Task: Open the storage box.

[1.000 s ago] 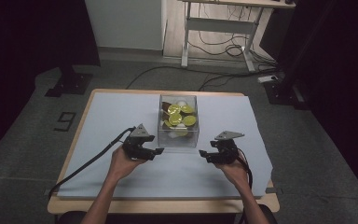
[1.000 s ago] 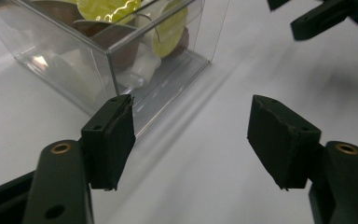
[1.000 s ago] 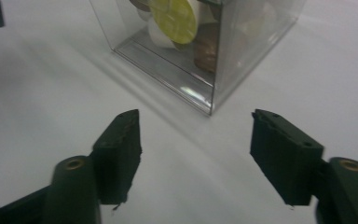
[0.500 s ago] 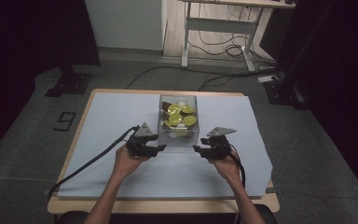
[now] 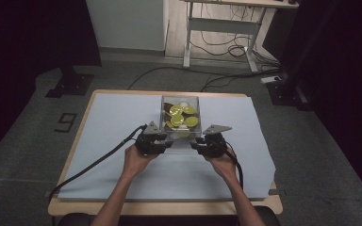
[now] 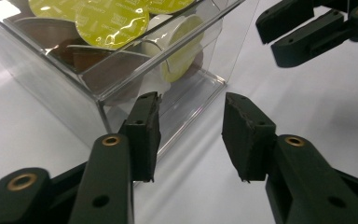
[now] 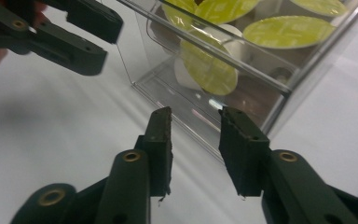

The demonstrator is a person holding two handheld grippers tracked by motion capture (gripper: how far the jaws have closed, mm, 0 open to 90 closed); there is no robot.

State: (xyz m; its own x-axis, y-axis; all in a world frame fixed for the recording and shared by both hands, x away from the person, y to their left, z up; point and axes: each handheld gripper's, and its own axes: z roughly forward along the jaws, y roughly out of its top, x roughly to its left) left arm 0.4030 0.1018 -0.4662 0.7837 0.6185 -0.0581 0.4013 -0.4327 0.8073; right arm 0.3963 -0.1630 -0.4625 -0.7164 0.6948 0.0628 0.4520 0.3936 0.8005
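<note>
Grippers flank the clear plastic box [image 5: 180,116] at mid-table: my left gripper [image 6: 191,135] stands partly open with nothing between its jaws, just short of the box's near corner, and my right gripper [image 7: 195,144] is parted about as far, also holding nothing, at the opposite near corner. Round coffee pods [image 6: 112,21] (glossy yellow-green foil lids, white and brown cups) are heaped inside. A smooth pale sheet [image 5: 113,122] covers the table [image 5: 70,207].

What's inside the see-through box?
The clear box holds round coffee capsules with shiny yellow-green lids, piled loosely; some have brown bodies, some white. The ones on top cover those underneath, so a count is not possible.
</note>
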